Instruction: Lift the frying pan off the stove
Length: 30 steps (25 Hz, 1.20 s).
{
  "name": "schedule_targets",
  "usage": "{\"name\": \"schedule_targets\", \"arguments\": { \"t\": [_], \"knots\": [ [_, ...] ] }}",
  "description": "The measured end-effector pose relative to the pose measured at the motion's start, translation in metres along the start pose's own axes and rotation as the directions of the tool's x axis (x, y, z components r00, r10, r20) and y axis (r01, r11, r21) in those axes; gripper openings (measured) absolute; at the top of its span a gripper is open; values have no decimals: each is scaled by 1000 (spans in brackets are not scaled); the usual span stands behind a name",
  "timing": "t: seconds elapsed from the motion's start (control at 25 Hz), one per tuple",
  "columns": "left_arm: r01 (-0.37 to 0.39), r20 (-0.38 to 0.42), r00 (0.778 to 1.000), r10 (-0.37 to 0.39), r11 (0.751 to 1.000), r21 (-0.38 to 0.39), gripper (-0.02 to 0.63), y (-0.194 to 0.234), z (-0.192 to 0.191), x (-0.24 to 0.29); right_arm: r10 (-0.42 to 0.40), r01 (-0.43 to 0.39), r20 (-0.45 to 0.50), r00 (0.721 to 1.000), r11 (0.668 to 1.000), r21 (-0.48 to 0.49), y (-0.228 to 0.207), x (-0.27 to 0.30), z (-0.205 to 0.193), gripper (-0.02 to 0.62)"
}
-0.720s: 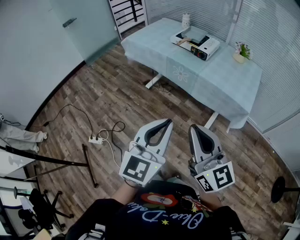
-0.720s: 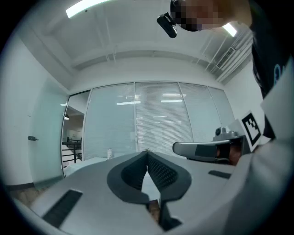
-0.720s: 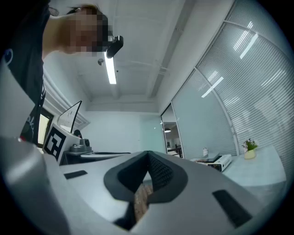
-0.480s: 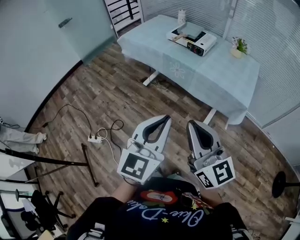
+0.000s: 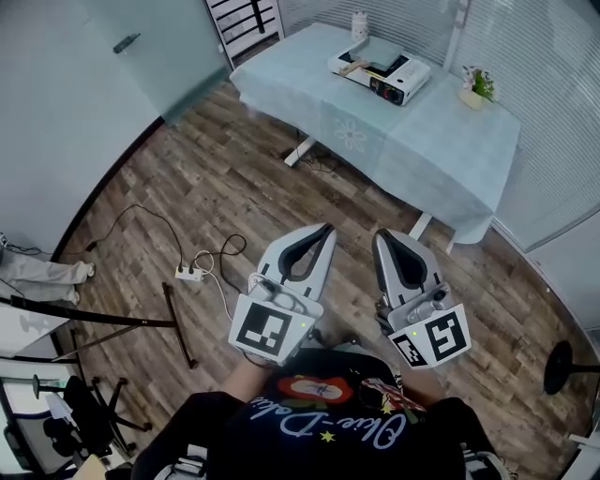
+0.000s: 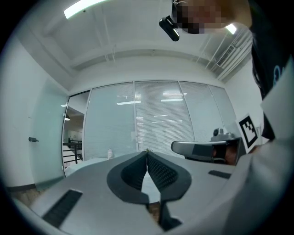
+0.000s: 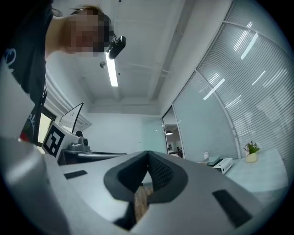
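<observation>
A white portable stove (image 5: pixel 380 75) stands on the far table, with the dark frying pan (image 5: pixel 386 64) on top of it; detail is too small to tell more. Both grippers are held close to my body, far from the table. My left gripper (image 5: pixel 324 229) is shut and empty, its pads meeting at the tip (image 6: pixel 147 152). Just to its right, my right gripper (image 5: pixel 383 236) is likewise shut with nothing in it (image 7: pixel 148 153). The stove (image 7: pixel 223 164) shows small at the right of the right gripper view.
The table has a light blue cloth (image 5: pixel 375 141), with a white bottle (image 5: pixel 360 25) and a small potted plant (image 5: pixel 476 86) on it. A power strip with cables (image 5: pixel 192 275) lies on the wooden floor at left. A black round stand base (image 5: pixel 562 370) sits at right.
The table and stove have drifted slightly up and left in the head view. Both grippers stay shut and have shifted only a little.
</observation>
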State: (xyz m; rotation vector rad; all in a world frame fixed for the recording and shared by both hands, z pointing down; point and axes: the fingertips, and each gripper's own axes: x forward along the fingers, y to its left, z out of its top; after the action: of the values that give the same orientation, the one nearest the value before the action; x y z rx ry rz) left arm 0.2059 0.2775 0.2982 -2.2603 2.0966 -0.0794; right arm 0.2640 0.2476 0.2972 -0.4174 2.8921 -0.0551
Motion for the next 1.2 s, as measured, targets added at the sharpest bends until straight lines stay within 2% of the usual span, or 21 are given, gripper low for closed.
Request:
{"name": "schedule_targets", "arguments": {
  "t": [0.44, 0.76, 0.96, 1.2],
  "knots": [
    [-30, 10, 1000, 29, 999, 22, 5, -19, 4, 20, 75, -77, 44, 996, 996, 37, -23, -17, 5, 0],
    [-26, -33, 999, 27, 999, 26, 5, -39, -7, 21, 88, -92, 46, 995, 993, 70, -33, -36, -1, 0],
    [-27, -20, 999, 27, 1000, 11, 5, -32, -10, 30, 105, -106, 28, 994, 992, 72, -35, -32, -8, 0],
    [1, -1, 1000, -1, 1000, -23, 5, -8, -14, 47, 79, -81, 18, 997, 994, 72, -47, -7, -13, 0]
  ]
}}
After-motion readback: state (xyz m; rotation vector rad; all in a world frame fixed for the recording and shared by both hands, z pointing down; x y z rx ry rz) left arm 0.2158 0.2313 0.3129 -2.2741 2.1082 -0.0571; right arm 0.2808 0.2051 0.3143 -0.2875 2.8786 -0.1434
